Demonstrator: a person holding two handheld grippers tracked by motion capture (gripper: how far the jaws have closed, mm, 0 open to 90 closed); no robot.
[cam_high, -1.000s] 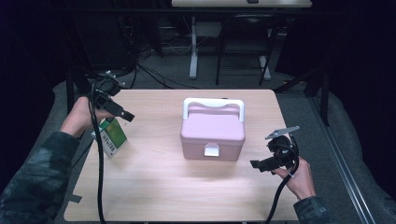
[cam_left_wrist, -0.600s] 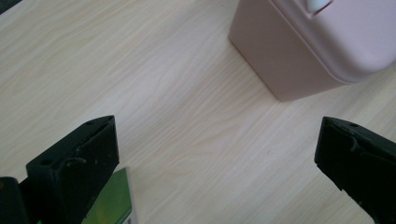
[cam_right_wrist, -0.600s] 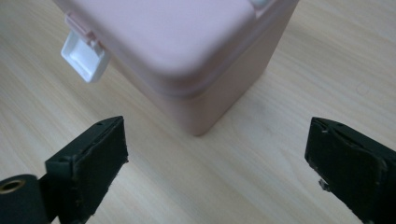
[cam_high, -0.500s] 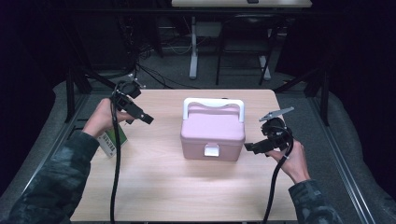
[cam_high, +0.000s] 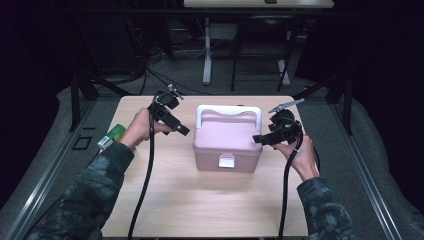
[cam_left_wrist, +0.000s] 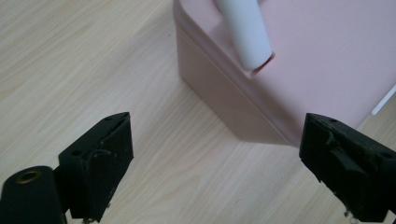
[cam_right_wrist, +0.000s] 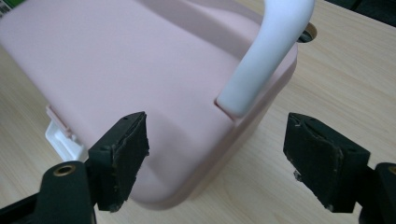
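A pink box (cam_high: 227, 142) with a white handle (cam_high: 229, 110) and a white front latch (cam_high: 226, 161) stands in the middle of the wooden table (cam_high: 200, 200). My left gripper (cam_high: 181, 130) hovers just off the box's left side. Its jaws are open and have just been closing a little. In the left gripper view the box's corner (cam_left_wrist: 243, 107) and one handle foot (cam_left_wrist: 245, 32) lie ahead of the left gripper (cam_left_wrist: 217, 123), untouched. My right gripper (cam_high: 257, 138) is at the box's right side, open, its jaws also just closing. The right gripper (cam_right_wrist: 217, 120) straddles the box's end (cam_right_wrist: 140, 79) and the handle's foot (cam_right_wrist: 266, 56) without contact.
A green and white carton (cam_high: 111, 136) lies at the table's left edge, partly behind the left forearm. Black cables (cam_high: 145, 185) trail from both grippers toward the front edge. Beyond the table's far edge stand desk legs (cam_high: 206, 55) and dark floor.
Both hands have closed in on the box. The left gripper came from beside the carton rightward to the box's left side. The right gripper rose and moved forward to its right side.
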